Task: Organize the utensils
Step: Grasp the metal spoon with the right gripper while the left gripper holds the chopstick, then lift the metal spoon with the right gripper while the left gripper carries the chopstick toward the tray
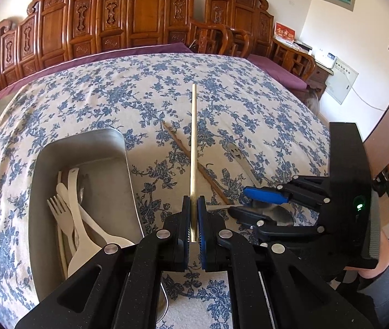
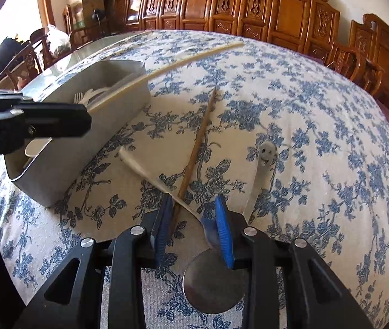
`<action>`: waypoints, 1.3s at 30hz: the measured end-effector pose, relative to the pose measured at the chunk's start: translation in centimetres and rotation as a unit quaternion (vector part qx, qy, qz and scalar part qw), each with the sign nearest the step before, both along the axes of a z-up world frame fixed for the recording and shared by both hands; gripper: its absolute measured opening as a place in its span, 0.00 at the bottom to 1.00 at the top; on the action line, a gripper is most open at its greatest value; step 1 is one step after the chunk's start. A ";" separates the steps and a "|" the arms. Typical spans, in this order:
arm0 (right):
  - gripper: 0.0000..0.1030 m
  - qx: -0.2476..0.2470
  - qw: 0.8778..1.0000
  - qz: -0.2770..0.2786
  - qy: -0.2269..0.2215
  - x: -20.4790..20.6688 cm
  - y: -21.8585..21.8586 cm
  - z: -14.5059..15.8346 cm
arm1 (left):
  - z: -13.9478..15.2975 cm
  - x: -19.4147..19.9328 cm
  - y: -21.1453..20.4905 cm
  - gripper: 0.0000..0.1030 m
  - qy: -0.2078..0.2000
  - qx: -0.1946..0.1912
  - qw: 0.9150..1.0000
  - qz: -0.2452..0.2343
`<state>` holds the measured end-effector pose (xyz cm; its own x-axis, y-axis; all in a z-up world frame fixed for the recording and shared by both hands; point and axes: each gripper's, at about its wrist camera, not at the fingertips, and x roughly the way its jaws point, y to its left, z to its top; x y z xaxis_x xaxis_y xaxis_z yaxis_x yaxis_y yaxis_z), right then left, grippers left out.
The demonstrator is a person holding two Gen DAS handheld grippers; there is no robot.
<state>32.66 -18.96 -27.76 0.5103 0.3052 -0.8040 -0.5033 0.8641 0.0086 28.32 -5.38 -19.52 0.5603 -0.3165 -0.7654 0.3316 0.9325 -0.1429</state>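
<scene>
While the left tool pinches a pale chopstick, the half-open right tool straddles a spoon.

A cream tablecloth printed with blue flowers is observed. The bin is plain grey metal; the fork in it is off-white. A pale bamboo chopstick and a dark brown chopstick are noted. Gripper pads are blue on black frames. Carved chairs are reddish-brown.
</scene>
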 end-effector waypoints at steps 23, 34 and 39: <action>0.06 0.082 0.995 -0.052 0.026 0.5 -2.8 1.6 | 0.1 0.1 0.7 0.04 -0.001 -0.002 1.000 0.006; 0.06 0.123 0.985 -0.087 0.084 1.7 -4.0 0.0 | 0.1 -0.1 0.8 0.04 -0.002 0.001 1.000 0.006; 0.06 0.132 0.982 -0.111 0.081 2.3 -4.5 0.0 | 0.2 -0.1 0.8 0.04 -0.001 0.003 1.000 0.007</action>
